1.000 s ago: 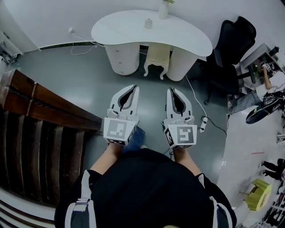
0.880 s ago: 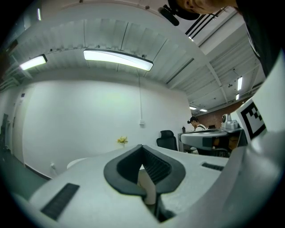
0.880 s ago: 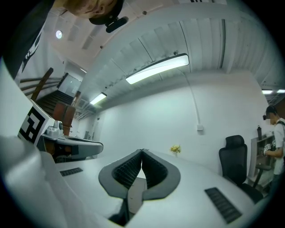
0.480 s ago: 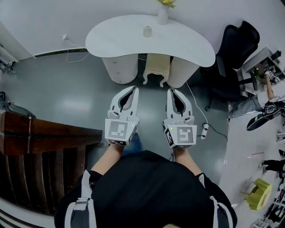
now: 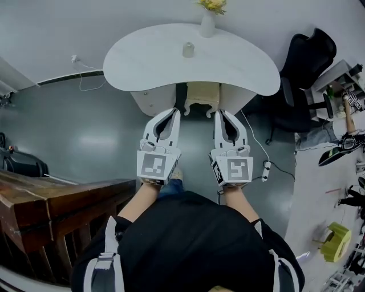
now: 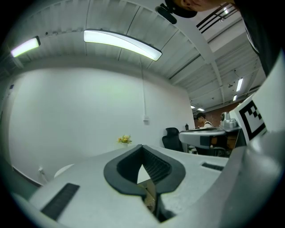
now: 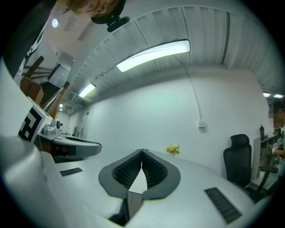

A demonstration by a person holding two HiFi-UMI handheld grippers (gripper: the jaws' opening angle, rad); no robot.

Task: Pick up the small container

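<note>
Small pale container [image 5: 188, 49] on smooth kidney-shaped table [image 5: 145, 60] — left gripper [image 5: 173, 112], right gripper [image 5: 219, 113] tight together

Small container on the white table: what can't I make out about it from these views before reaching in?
- small container, head view: too small to tell lid, contents or material.
- Gripper views: container not visible; the shut jaws of the left gripper and right gripper block most of the table.
- flowers, head view: cut by the top edge.

light: bright ceiling strips [image 6: 122, 43], even | edges: fisheye bend; dark vignette | floor [image 5: 97, 140]: soft glare
</note>
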